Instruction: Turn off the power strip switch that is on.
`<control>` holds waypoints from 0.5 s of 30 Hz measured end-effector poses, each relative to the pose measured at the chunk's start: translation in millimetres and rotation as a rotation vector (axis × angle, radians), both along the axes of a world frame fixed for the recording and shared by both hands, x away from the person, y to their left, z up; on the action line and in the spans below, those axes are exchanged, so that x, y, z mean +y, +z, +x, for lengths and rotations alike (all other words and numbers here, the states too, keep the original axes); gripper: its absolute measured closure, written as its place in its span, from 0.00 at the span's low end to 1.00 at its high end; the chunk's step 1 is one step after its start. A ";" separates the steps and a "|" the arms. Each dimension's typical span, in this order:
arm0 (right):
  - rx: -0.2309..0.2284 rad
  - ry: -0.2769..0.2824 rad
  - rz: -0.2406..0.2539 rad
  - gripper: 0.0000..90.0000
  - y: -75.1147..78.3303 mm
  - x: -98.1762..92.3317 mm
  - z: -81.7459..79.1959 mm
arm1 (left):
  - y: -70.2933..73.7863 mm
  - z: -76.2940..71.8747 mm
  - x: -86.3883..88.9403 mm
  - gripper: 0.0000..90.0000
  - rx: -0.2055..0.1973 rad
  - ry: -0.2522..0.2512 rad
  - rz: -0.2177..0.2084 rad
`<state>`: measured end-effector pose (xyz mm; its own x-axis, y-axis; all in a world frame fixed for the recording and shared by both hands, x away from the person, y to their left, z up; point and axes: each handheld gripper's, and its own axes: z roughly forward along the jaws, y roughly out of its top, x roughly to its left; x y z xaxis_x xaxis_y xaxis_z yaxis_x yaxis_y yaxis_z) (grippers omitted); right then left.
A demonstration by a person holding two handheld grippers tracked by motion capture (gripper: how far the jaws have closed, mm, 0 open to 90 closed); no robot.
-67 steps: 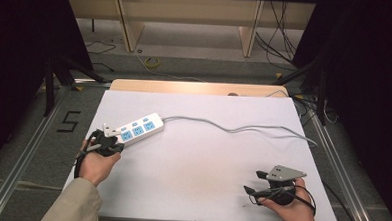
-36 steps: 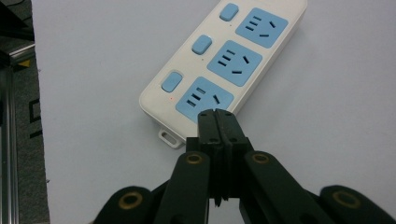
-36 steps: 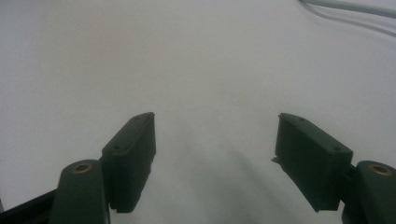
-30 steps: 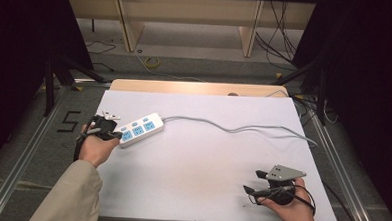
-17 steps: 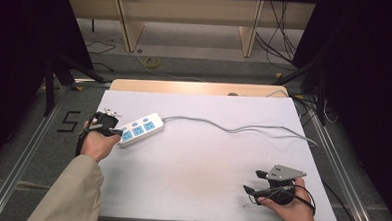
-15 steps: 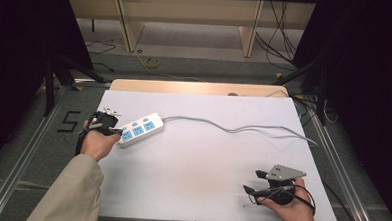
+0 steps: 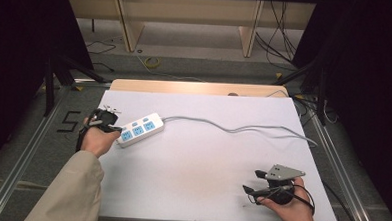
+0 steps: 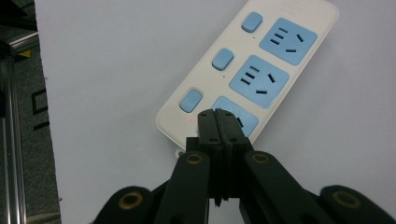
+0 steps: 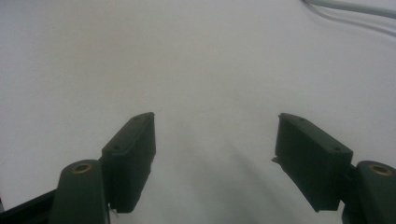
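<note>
A white power strip (image 7: 140, 129) with blue sockets and blue switches lies at the table's left, and its grey cable (image 7: 243, 127) runs off to the right edge. My left gripper (image 7: 117, 129) is shut, with nothing between its jaws; the tips hover at the strip's near end. In the left gripper view the closed gripper (image 8: 218, 122) covers part of the nearest socket on the power strip (image 8: 252, 70). My right gripper (image 7: 247, 189) rests near the table's front right corner. Its open gripper (image 9: 215, 140) faces bare white table (image 9: 187, 60).
The white table (image 7: 201, 166) sits on a metal frame with a "5" mark (image 7: 68, 121) on the floor at left. Wooden furniture legs (image 7: 129, 17) and loose cables (image 7: 280, 29) lie on the floor beyond the far edge.
My left hand and gripper have moved up the table's left side, away from the person, and now point at the strip's near end. The right gripper has not moved.
</note>
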<state>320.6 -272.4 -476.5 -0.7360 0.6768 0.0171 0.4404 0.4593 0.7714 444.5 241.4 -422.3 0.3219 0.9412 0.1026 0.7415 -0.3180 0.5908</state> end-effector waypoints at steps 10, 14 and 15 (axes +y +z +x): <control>0.002 -0.002 0.000 0.33 0.1 -1.4 0.1 | -1.9 11.5 3.9 1.00 0.017 0.011 0.008; 0.001 -0.003 0.000 0.33 0.3 -0.8 0.2 | -3.4 14.2 3.5 1.00 0.031 0.008 0.023; -0.001 -0.003 0.000 0.33 0.5 -0.8 0.2 | -3.7 14.9 3.2 1.00 0.030 0.010 0.021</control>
